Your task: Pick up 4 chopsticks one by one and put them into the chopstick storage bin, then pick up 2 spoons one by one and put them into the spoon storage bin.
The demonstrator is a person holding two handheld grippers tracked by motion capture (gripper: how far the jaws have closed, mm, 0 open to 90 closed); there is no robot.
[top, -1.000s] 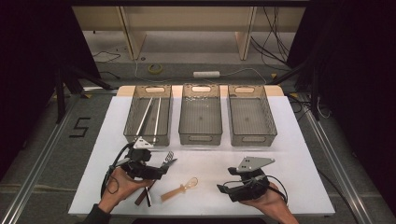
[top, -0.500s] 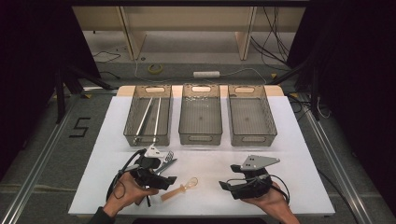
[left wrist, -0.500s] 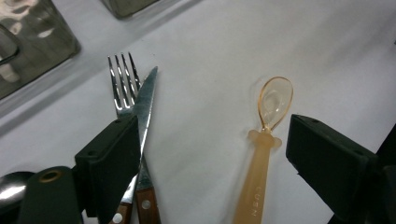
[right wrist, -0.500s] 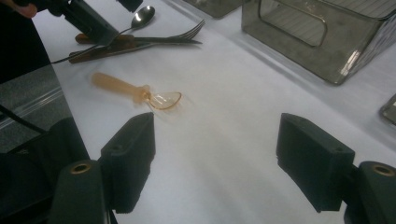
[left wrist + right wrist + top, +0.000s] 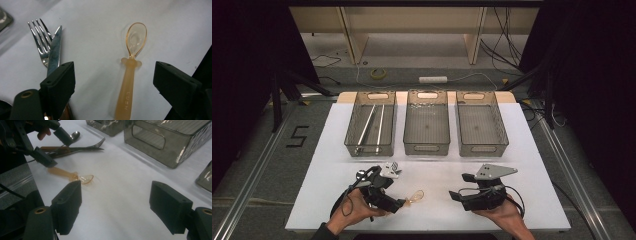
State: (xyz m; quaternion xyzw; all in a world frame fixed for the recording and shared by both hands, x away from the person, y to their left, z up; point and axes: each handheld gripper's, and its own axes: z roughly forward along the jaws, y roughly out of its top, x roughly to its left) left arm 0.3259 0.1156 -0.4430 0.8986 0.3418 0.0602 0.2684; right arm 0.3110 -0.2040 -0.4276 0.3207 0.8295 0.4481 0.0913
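A translucent orange spoon [image 5: 416, 196] lies on the white table, bowl pointing away from me. My left gripper [image 5: 399, 204] is open, and its jaws stand on either side of the spoon's handle [image 5: 127, 82] without touching it. In the left gripper view a metal fork [image 5: 40, 40] and a knife [image 5: 53, 52] lie just left of the left jaw. My right gripper [image 5: 461, 186] is open and holds nothing, hovering to the right of the spoon [image 5: 72, 176] and aimed toward it. The left gripper [image 5: 53, 146] also appears at the top left of the right gripper view.
Three clear bins stand in a row at the back: the left bin [image 5: 352, 145] holds two long thin sticks, and the middle bin [image 5: 427, 148] and the right bin [image 5: 482, 148] look bare inside. A metal spoon [image 5: 75, 135] lies beside the fork [image 5: 97, 144].
My left gripper has moved right, off the fork and knife, and now straddles the orange spoon's handle. The right gripper has barely shifted.
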